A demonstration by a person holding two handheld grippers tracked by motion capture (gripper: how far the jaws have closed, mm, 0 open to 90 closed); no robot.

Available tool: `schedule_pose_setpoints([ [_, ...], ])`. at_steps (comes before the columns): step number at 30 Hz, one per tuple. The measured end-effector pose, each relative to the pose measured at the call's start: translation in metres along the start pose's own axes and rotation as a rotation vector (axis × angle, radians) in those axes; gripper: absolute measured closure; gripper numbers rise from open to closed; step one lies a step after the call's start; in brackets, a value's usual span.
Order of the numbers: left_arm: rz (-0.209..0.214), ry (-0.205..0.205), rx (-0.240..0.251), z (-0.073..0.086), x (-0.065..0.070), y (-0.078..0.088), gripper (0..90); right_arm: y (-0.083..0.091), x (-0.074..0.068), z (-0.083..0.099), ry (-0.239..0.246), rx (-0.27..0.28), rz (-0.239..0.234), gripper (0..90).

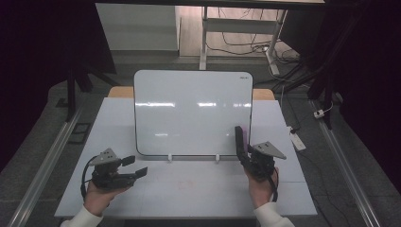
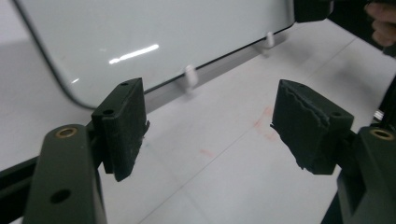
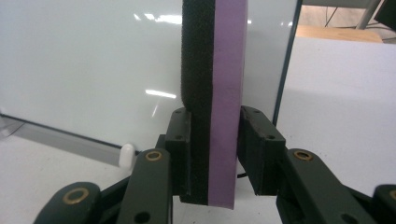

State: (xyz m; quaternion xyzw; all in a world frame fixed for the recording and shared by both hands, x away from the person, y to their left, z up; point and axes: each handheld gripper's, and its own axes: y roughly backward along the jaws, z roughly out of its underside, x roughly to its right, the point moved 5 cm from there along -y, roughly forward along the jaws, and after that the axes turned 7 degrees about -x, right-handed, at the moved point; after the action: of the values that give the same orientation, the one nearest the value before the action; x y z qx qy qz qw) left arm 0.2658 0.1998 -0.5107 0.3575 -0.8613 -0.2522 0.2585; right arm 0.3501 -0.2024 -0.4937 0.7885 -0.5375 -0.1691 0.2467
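A white whiteboard (image 1: 193, 112) stands tilted on small white clips at the middle of the table (image 1: 189, 194). My right gripper (image 1: 242, 150) is shut on a purple eraser with a black felt face (image 3: 215, 93), held upright by the board's lower right corner (image 3: 280, 93). The eraser (image 1: 239, 137) rises in front of the board's right edge. My left gripper (image 1: 135, 166) is open with nothing between its jaws, low over the table by the board's lower left corner (image 2: 79, 93). Faint red marks (image 2: 264, 123) lie on the table ahead of it.
The white table sits on a grey floor with metal rails (image 1: 47, 161) on both sides. Behind the board are a desk frame and cables (image 1: 246, 42). A white power strip (image 1: 298, 139) lies off the table's right edge.
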Motion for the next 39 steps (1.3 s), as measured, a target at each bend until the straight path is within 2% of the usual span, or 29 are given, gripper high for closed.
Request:
schedule_pose_setpoints([
  [5,-0.047,-0.007,-0.013,0.010,-0.006,0.003,26.7,-0.007,0.000,-0.003,-0.005,0.002,0.003,64.8],
  [12,-0.064,0.017,-0.018,0.018,-0.013,0.004,26.1,-0.015,-0.002,-0.005,0.011,0.018,0.014,63.1],
  [18,-0.079,0.012,-0.021,0.020,-0.014,0.006,25.7,-0.009,-0.001,-0.005,0.024,0.038,0.004,45.0],
  [22,-0.085,0.010,-0.028,0.021,-0.015,0.006,25.7,0.003,-0.001,-0.001,0.072,0.048,-0.067,39.9],
  [28,-0.106,-0.003,-0.045,0.024,-0.017,0.005,25.7,0.013,0.004,0.007,0.156,0.011,-0.143,36.5],
  [32,-0.105,-0.013,-0.059,0.026,-0.018,0.003,25.7,0.017,0.010,0.017,0.210,-0.012,-0.196,34.8],
  [37,-0.111,-0.035,-0.073,0.029,-0.016,0.001,25.6,0.021,0.021,0.030,0.260,-0.039,-0.239,34.2],
  [39,-0.109,-0.039,-0.077,0.031,-0.016,0.002,25.4,0.023,0.027,0.035,0.276,-0.046,-0.237,33.9],
])
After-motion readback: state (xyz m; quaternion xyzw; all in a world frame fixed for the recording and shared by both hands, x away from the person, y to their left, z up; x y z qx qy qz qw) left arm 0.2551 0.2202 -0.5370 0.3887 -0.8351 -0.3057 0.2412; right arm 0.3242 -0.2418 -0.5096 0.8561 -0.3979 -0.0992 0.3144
